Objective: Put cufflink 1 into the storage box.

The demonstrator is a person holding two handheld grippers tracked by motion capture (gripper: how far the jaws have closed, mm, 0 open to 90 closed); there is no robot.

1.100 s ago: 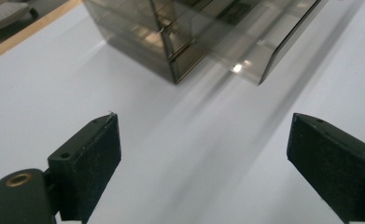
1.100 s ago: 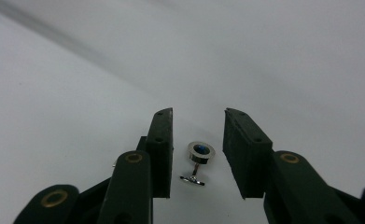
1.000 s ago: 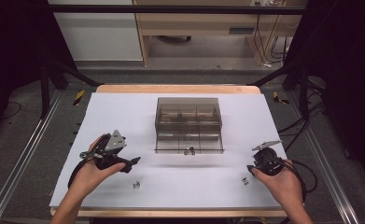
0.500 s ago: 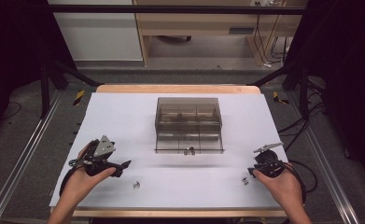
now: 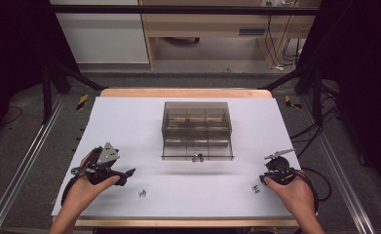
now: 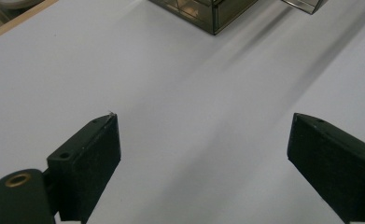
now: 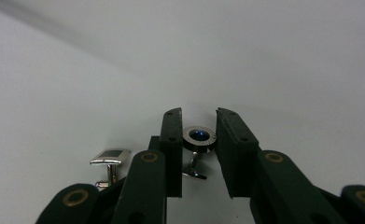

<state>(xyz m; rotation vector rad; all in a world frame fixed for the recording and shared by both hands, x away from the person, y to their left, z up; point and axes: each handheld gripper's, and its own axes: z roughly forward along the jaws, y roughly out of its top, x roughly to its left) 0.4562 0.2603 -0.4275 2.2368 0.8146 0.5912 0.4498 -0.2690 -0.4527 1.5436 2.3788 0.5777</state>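
We read this as a pick step: the right tongs [image 7: 198, 154] sit low on the bench [image 5: 129, 126], jaws a little apart with a round blue-faced cufflink [image 7: 199, 136] standing between them. Whether the jaws touch it yet we cannot tell; it looks bracketed, not clamped. A square dark-faced cufflink [image 7: 110, 158] stands just outside the tongs' left jaw, close enough to get knocked.

Next move, in our judgement: squeeze shut on the round head, lift straight up clear of the square one, then carry toward the smoky clear compartment box [image 5: 197, 129], which lies well ahead of both tongs. One small metal piece [image 5: 196, 157] lies at the box's near edge, another [image 5: 142, 193] on the bench just off the left tongs' tips.

Left tongs [image 6: 203, 149]: jaws wide apart, nothing between them, bare bench below, pointed toward a box corner far ahead. In the high view the left hand [image 5: 83, 187] holds them [image 5: 124, 175] low and angled inward; the right hand [image 5: 293, 190] is wrapped over its tongs [image 5: 262, 180], wrist low, tips down at the bench near its front edge.
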